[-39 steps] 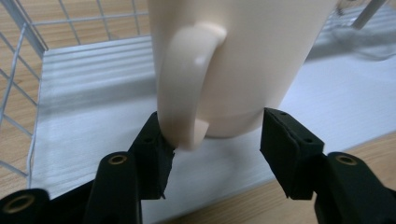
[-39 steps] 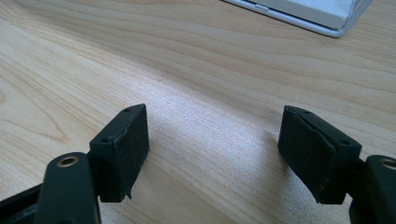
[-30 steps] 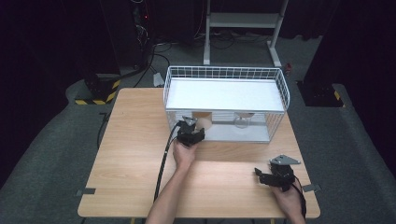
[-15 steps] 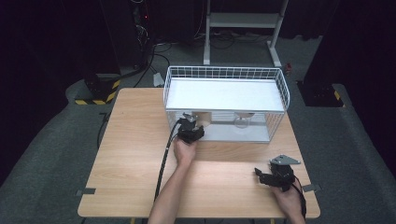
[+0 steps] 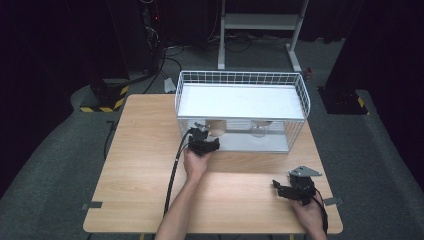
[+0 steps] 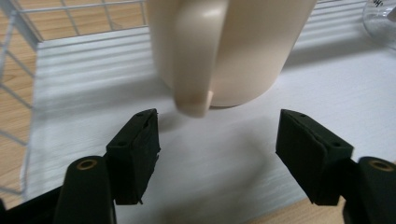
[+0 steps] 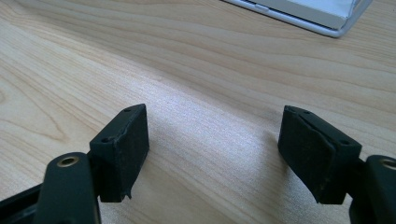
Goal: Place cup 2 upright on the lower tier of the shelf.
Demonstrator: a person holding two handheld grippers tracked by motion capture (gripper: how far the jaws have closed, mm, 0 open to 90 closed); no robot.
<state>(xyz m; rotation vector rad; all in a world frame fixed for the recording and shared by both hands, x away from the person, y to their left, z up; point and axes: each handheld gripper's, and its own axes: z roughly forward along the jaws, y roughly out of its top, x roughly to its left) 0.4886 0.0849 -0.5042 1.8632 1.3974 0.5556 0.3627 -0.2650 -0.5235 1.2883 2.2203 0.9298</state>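
Observation:
A cream mug [image 5: 218, 127] [image 6: 243, 46] stands on the white floor of a white wire basket [image 5: 240, 75], near its front left. The mug's handle [image 6: 192, 60] points toward my left gripper [image 5: 203, 131] [image 6: 217, 135]. That gripper's jaws have just been opening. They now stand apart just short of the handle, with nothing between the pads. My right gripper [image 5: 278, 187] [image 7: 215, 144] rests open over bare wood at the table's front right, holding nothing.
A clear glass [image 5: 260, 129] [image 6: 380, 23] stands in the basket to the right of the mug. The basket takes up the far middle of the wooden table [image 5: 145, 165]. A black cable [image 5: 175, 170] trails from the left gripper along the forearm.

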